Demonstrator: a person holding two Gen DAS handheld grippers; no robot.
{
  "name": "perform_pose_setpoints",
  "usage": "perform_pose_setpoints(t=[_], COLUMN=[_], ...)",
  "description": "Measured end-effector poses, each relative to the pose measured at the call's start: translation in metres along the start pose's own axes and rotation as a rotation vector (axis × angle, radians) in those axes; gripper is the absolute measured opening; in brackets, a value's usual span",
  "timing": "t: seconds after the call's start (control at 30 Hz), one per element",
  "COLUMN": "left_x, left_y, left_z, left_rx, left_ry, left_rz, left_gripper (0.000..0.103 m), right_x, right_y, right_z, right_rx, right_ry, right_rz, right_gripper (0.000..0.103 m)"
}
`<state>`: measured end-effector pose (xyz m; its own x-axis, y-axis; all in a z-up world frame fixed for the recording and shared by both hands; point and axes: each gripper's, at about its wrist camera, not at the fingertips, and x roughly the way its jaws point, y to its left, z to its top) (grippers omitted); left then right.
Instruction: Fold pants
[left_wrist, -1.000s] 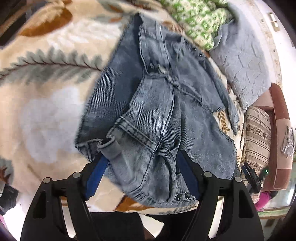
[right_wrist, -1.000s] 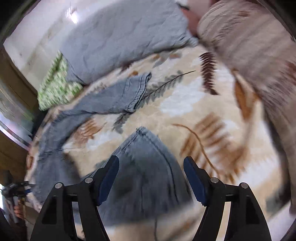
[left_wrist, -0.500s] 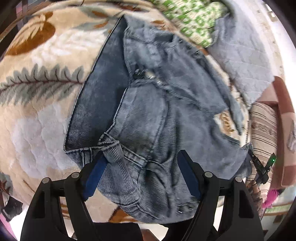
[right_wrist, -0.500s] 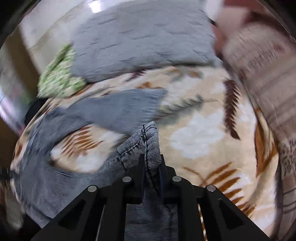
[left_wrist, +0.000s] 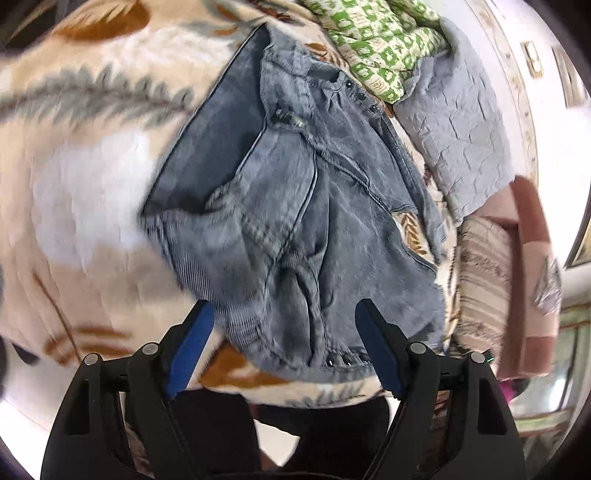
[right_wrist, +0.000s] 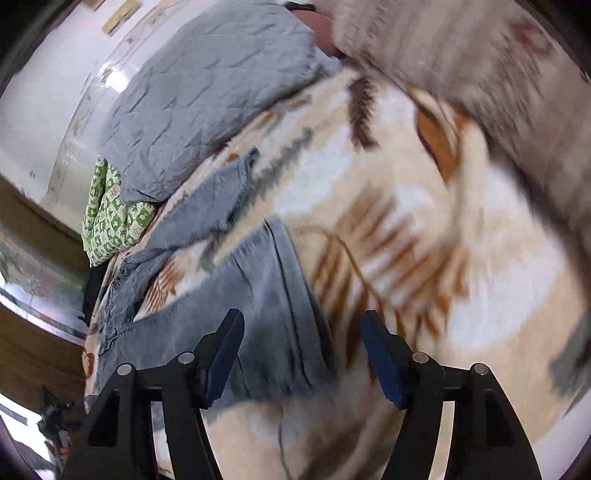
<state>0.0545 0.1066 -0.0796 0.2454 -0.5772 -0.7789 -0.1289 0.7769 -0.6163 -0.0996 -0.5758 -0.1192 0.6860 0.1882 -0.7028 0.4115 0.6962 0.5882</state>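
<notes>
Here both the left gripper (left_wrist: 284, 332) and right gripper (right_wrist: 301, 343) hang released over the denim jeans (left_wrist: 295, 206) on the leaf-patterned blanket (right_wrist: 424, 258).

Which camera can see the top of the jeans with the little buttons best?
The left wrist view. The jeans' waist fills its middle, with the dark buttons sharp. The right wrist view shows mostly the two legs, blurred, with the waist small at the left edge.

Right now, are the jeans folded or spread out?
Spread out, not folded: the jeans lie with both legs splayed apart on the blanket.
</notes>
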Motion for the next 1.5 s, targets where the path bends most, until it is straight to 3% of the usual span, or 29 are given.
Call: perform_pose_setpoints(t=[0.1, 0.2, 0.23, 0.27, 0.3, 0.33, 0.37, 0.4, 0.47, 0.53, 0.7, 0.77, 0.87, 0.97, 1.03, 1.1, 1.13, 1.27, 1.33, 1.37, 1.4, 1.43, 1.5], left_x=[0.006, 0.019, 0.025, 0.027, 0.028, 0.026, 0.021, 0.012, -0.001, -0.005, 0.026, 0.021, 0.006, -0.018, -0.033, -0.033, -0.028, 0.002, 0.016, 0.021, 0.023, 0.024, 0.029], left_y=[0.004, 0.002, 0.000, -0.002, -0.005, -0.009, -0.012, -0.020, -0.030, -0.031, 0.005, 0.011, 0.008, 0.003, -0.002, -0.010, -0.015, -0.021, -0.025, -0.029, -0.032, -0.036, -0.039], left_z=[-0.007, -0.006, -0.002, 0.000, 0.004, 0.006, 0.005, 0.002, -0.004, -0.011, -0.018, -0.020, -0.023, -0.024, -0.019, -0.006, 0.003, 0.028, 0.035, 0.036, 0.034, 0.030, 0.025], left_rx=[-0.040, -0.047, -0.049, -0.054, -0.058, -0.058, -0.053, -0.031, 0.020, 0.045, -0.053, -0.067, -0.025, 0.047, 0.083, 0.105, 0.110, 0.089, 0.091, 0.100, 0.114, 0.140, 0.180], left_ry=[0.022, 0.035, 0.034, 0.028, 0.015, -0.005, -0.018, -0.028, -0.066, -0.078, 0.051, 0.058, 0.048, 0.001, -0.036, -0.067, -0.078, -0.029, 0.000, 0.014, 0.020, 0.018, 0.013], left_rz=[-0.064, -0.057, -0.046, -0.037, -0.027, -0.017, -0.019, -0.038, -0.011, 0.014, 0.080, 0.060, 0.057, 0.015, -0.003, 0.042, 0.069, 0.098, 0.123, 0.139, 0.146, 0.161, 0.200], left_gripper=[0.079, 0.079, 0.079, 0.075, 0.061, 0.047, 0.015, 0.014, 0.014, 0.014, 0.015, 0.017, 0.020, 0.020, 0.026, 0.053, 0.056, 0.057, 0.057, 0.057, 0.057, 0.057, 0.057], right_x=[0.010, 0.023, 0.025, 0.025, 0.027, 0.027, 0.020, 0.001, -0.029, -0.046, -0.017, -0.017, -0.032, -0.057, -0.064, -0.054, -0.045, 0.003, 0.031, 0.043, 0.052, 0.056, 0.056], right_y=[-0.004, -0.002, -0.002, -0.001, 0.000, 0.003, 0.007, 0.018, 0.028, 0.028, -0.012, -0.023, -0.025, -0.022, -0.019, -0.008, -0.002, 0.024, 0.035, 0.037, 0.041, 0.047, 0.051], right_z=[-0.013, -0.017, -0.016, -0.013, -0.008, -0.006, -0.003, 0.001, 0.002, -0.002, -0.036, -0.046, -0.046, -0.032, -0.017, 0.002, 0.009, 0.030, 0.037, 0.038, 0.040, 0.039, 0.039], right_rx=[0.105, 0.156, 0.168, 0.179, 0.186, 0.184, 0.168, 0.121, 0.050, -0.001, 0.028, 0.054, 0.070, 0.043, 0.035, 0.009, -0.006, -0.074, -0.126, -0.146, -0.171, -0.210, -0.244], right_ry=[-0.007, -0.031, -0.040, -0.043, -0.030, -0.022, -0.031, -0.069, -0.124, -0.135, 0.007, 0.011, -0.012, -0.082, -0.123, -0.103, -0.081, -0.019, 0.011, 0.040, 0.067, 0.074, 0.048], right_rz=[0.125, 0.152, 0.152, 0.153, 0.162, 0.171, 0.170, 0.186, 0.194, 0.147, -0.042, -0.036, -0.019, -0.054, -0.052, -0.035, -0.034, -0.063, -0.127, -0.153, -0.170, -0.188, -0.203], right_gripper=[0.068, 0.068, 0.066, 0.054, 0.023, 0.018, 0.019, 0.019, 0.018, 0.019, 0.023, 0.025, 0.035, 0.057, 0.065, 0.070, 0.070, 0.070, 0.070, 0.064, 0.033, 0.015, 0.014])
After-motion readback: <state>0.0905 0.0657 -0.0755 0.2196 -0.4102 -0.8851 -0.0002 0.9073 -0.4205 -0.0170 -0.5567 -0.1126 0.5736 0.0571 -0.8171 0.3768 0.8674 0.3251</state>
